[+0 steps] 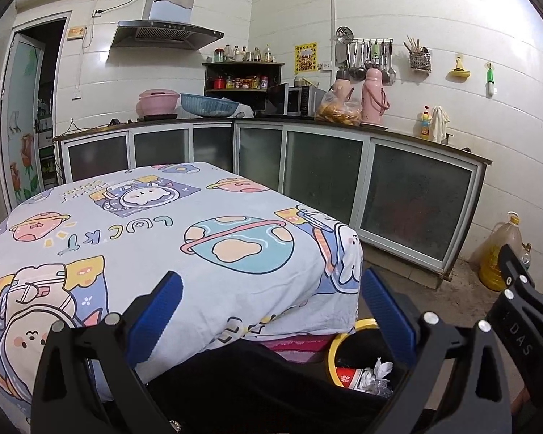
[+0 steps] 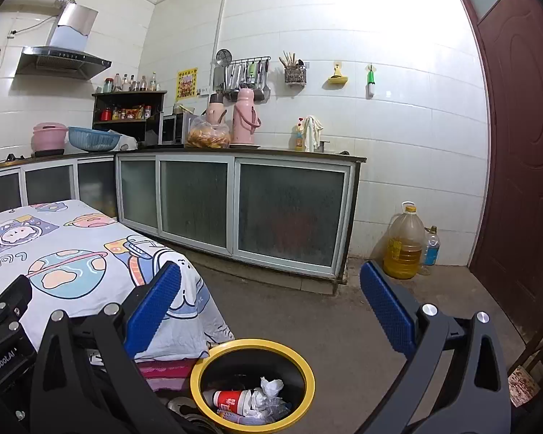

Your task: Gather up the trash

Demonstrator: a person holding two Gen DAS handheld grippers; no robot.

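A round bin with a yellow rim [image 2: 309, 369] stands on the floor by the table's near right corner; its rim [image 1: 332, 349] shows partly in the left wrist view. Inside lie a red paper cup [image 2: 231, 401], crumpled white paper [image 2: 269, 388] and clear plastic. My right gripper [image 2: 271, 311] hangs open above the bin with nothing between its blue pads. My left gripper [image 1: 271, 314] is open too, over the table's near edge, empty. The right gripper's body [image 1: 525, 311] shows at the left wrist view's right edge.
The table [image 1: 155, 249] wears a cartoon-print cloth. Cabinets with frosted doors [image 2: 235, 209] line the back and right walls. Pink flasks and a bag of food stand on the counter [image 2: 289, 153]. An oil jug [image 2: 403, 242] and a small bottle stand by a dark red door [image 2: 517, 144]. Concrete floor [image 2: 325, 307] lies between.
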